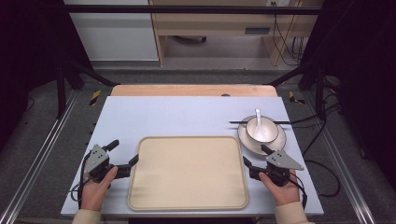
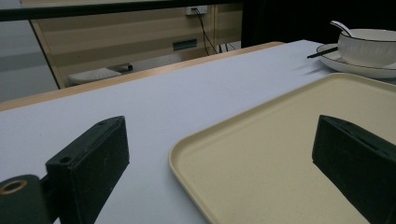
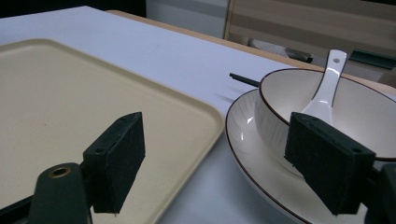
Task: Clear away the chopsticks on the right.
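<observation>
Flat, bare, beige rectangular plastic tray with rounded corners and a low raised rim (image 1: pixel 188 173), lying at the near middle of the pale grey desk (image 1: pixel 187 114). Left tongs (image 1: pixel 125 152) released, straddling its left edge; right tongs (image 1: pixel 255 155) released between tray and white dark-rimmed saucer (image 1: pixel 275 144). On the saucer: white ribbed bowl (image 1: pixel 266 132) with white ceramic spoon (image 1: pixel 258 115), black chopsticks (image 1: pixel 237 122) laid across.

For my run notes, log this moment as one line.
left gripper: open, at tray left edge | right gripper: open, between tray and plate | bowl with spoon on plate
</observation>
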